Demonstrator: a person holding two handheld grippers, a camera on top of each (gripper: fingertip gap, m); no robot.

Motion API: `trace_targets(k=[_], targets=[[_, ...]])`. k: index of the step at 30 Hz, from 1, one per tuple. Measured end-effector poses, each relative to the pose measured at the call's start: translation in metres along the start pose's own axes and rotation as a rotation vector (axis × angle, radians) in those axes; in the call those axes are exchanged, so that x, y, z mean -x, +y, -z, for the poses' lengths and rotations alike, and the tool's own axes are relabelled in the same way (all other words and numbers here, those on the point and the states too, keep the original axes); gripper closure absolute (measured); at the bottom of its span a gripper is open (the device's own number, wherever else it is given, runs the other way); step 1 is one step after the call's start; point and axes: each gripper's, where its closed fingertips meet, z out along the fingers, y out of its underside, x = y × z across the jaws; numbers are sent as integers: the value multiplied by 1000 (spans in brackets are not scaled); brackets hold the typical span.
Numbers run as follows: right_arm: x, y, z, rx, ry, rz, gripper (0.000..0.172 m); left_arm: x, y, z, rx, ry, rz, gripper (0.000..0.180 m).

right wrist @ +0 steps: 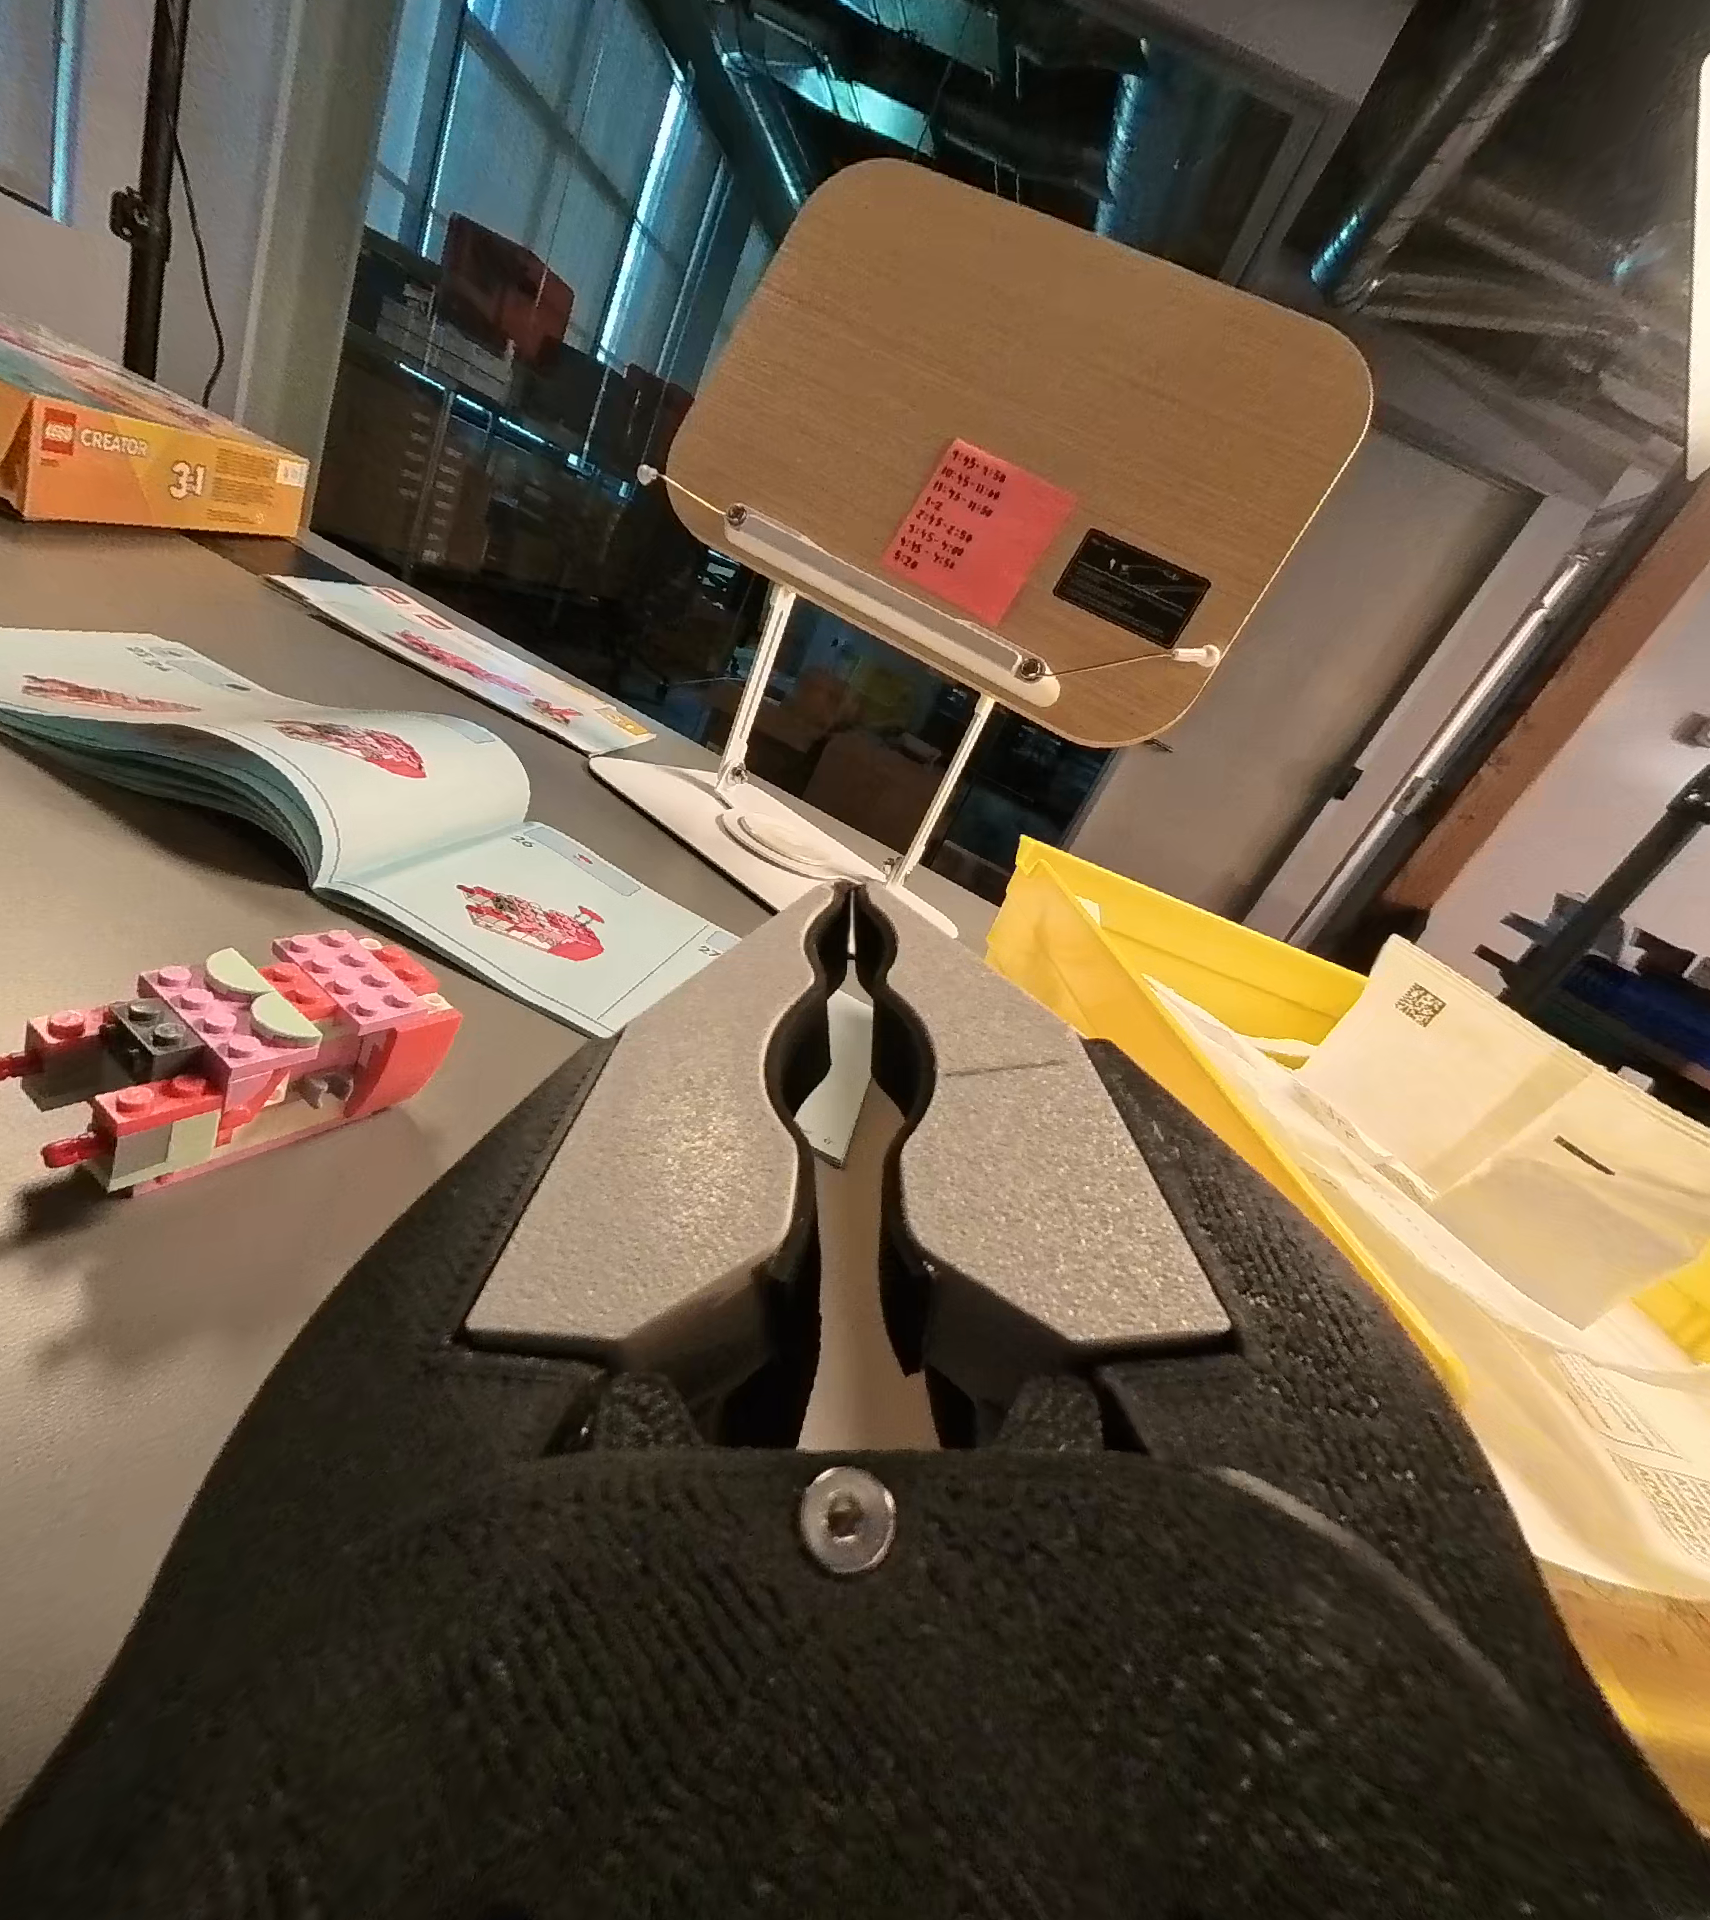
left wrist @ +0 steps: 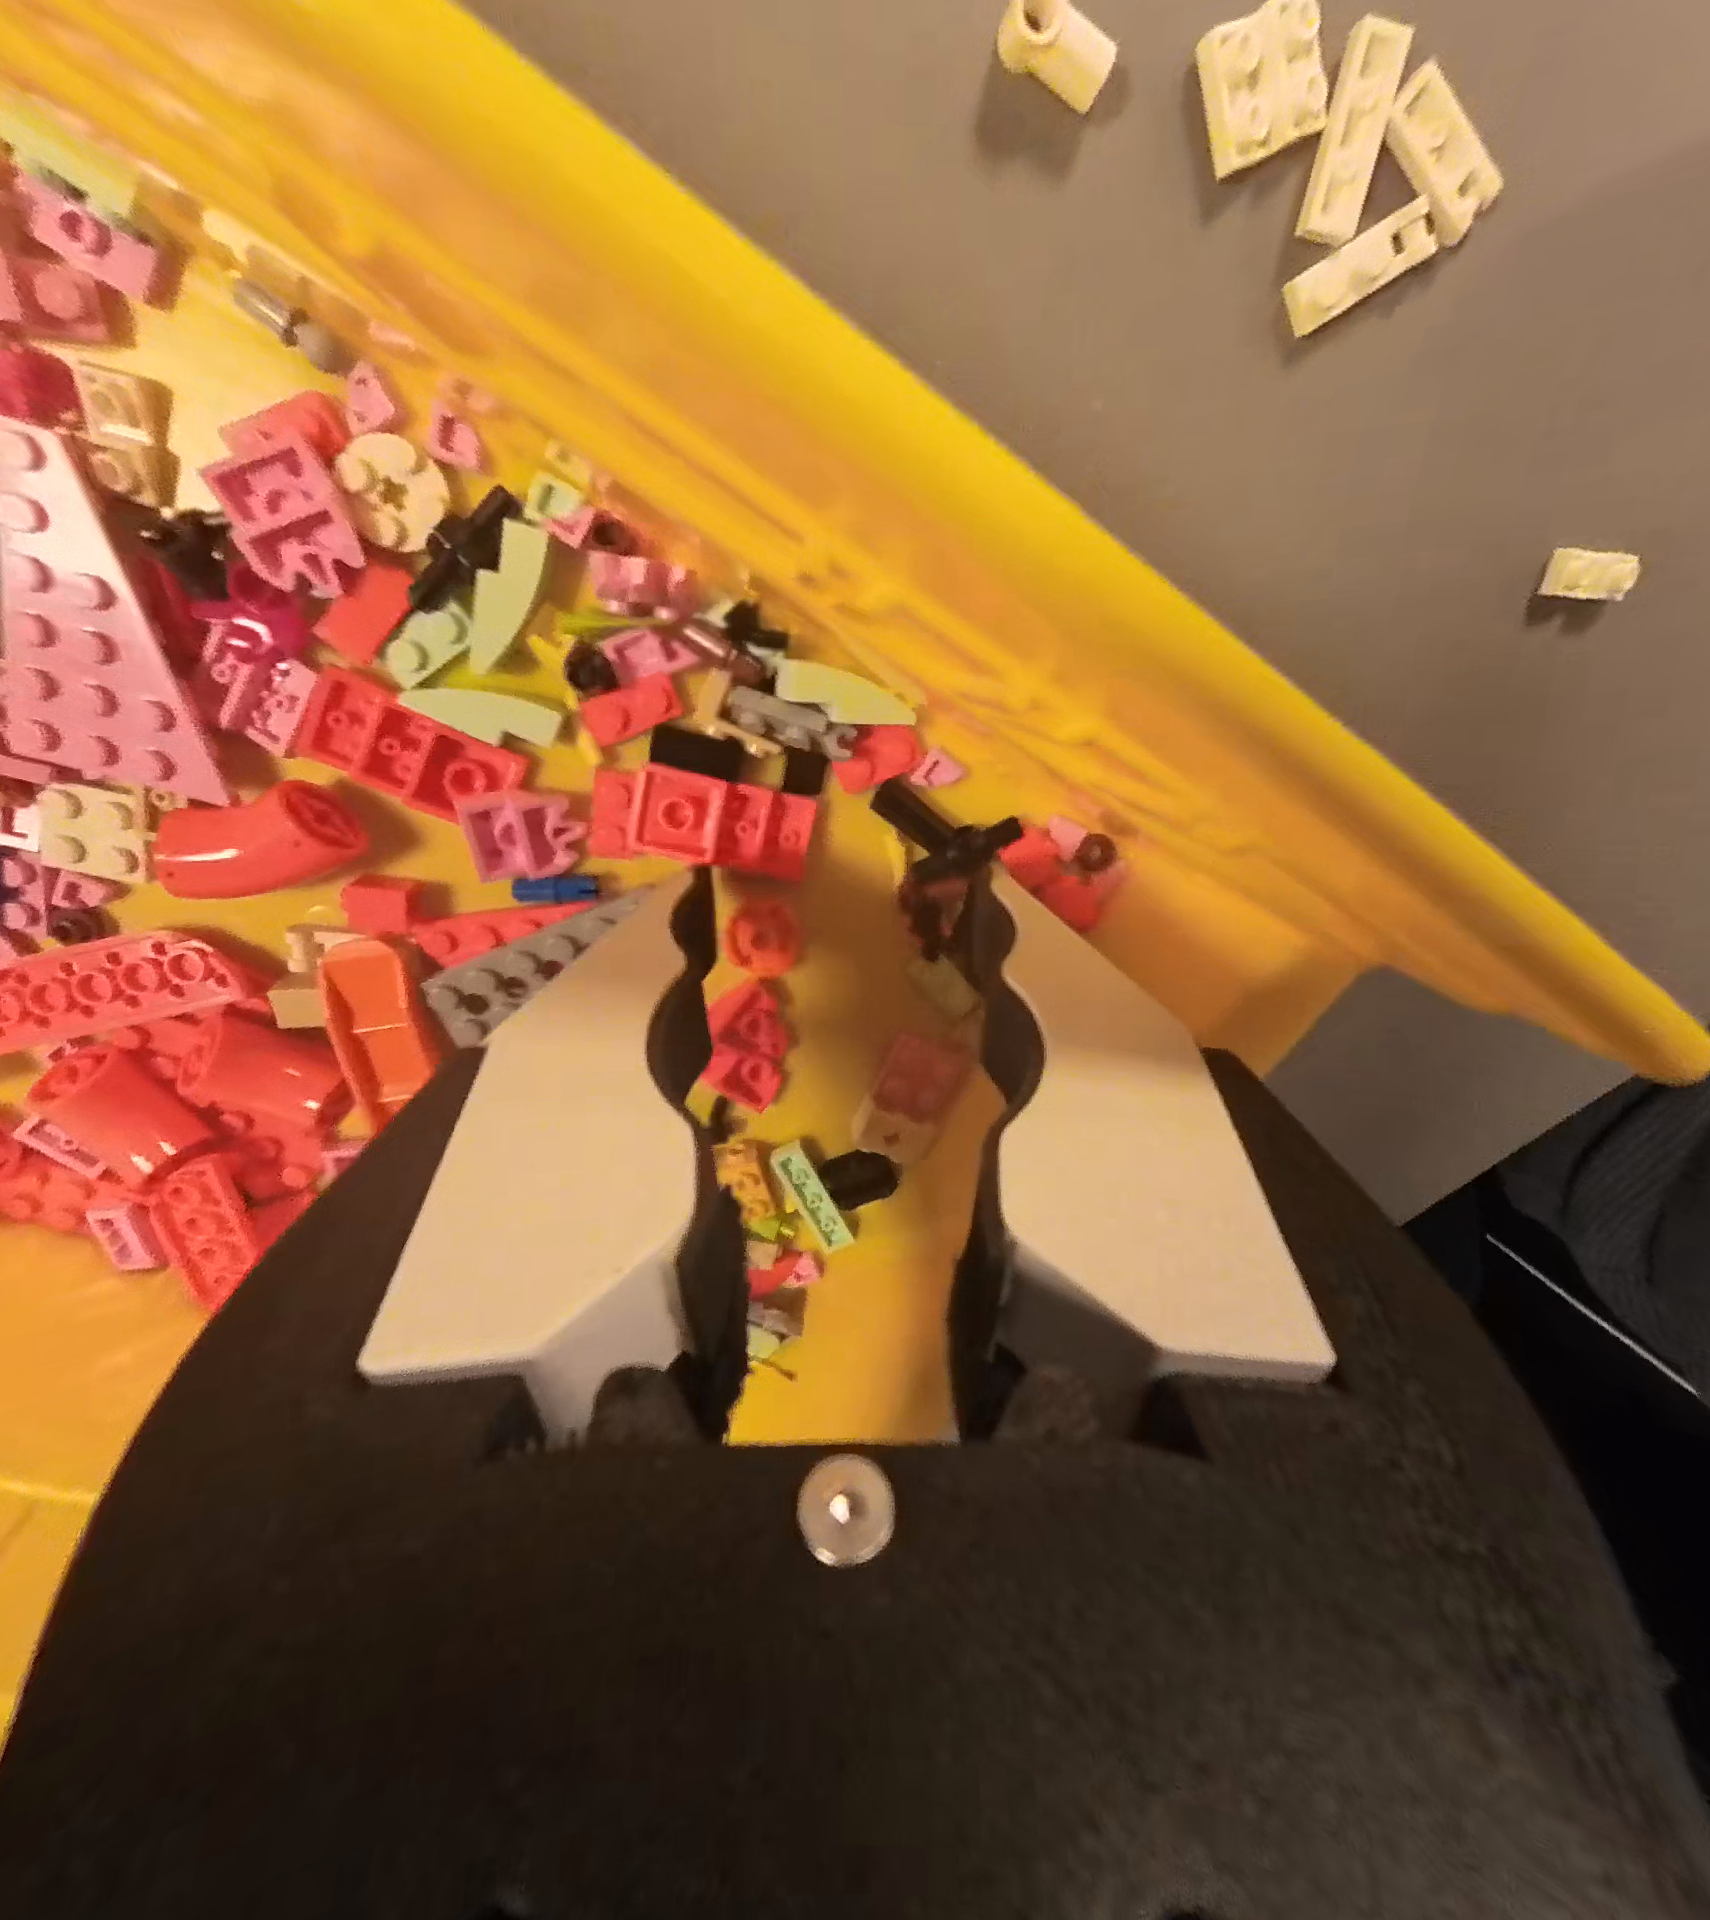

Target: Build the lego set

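Now | left gripper [left wrist: 835, 894], frame centre: fingers apart over loose bricks in yellow bin [left wrist: 1194, 748], gripping nothing; small black piece [left wrist: 944, 842] at right fingertip, contact unclear | right gripper [right wrist: 849, 896], frame centre: fingers closed on nothing, above table [right wrist: 103, 1403]; pink-red brick model [right wrist: 217, 1049] lower left, open booklet [right wrist: 394, 821] behind.

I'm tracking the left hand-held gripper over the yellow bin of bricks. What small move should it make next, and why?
Probably a slight further descent before closing. The left hand-held gripper stands open over the yellow bin, with a small round orange piece and a red wedge piece lying loose between its fingers, neither visibly pressed. A small black piece sits at the right fingertip and could get in the way.
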Motion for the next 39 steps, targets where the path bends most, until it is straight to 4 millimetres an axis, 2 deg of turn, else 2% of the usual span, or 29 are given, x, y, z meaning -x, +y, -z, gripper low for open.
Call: trace_targets(k=[4,8,12,15,20,22,27,29,30,32,34,37,39], targets=[[0,0,0,-1,2,2,172,21,-11,16,-30,-74,52,132],[0,1,0,3,-2,1,172,54,-40,32,-150,-151,102,129],[0,1,0,2,-1,1,172,78,-57,26,-188,-197,126,115],[0,0,0,0,-2,-2,172,79,-55,13,-154,-170,139,107],[1,0,0,0,-7,-3,172,80,-34,1,-100,-190,152,109],[1,1,0,3,-10,-1,172,81,-25,3,-96,-221,151,118],[2,1,0,6,-14,1,172,66,20,10,14,-207,150,139],[2,3,-1,14,-14,1,172,57,39,12,82,-162,155,140],[3,4,-2,17,-15,2,172,55,42,15,84,-150,160,138],[3,4,-2,21,-15,6,172,61,33,27,0,-176,173,137],[3,5,-2,24,-11,12,172,75,11,45,-133,-223,187,136],[1,7,-3,35,-2,14,172,111,-27,75,-311,-357,167,125],[0,8,-4,35,6,15,172,132,-45,81,-357,-390,172,125]])
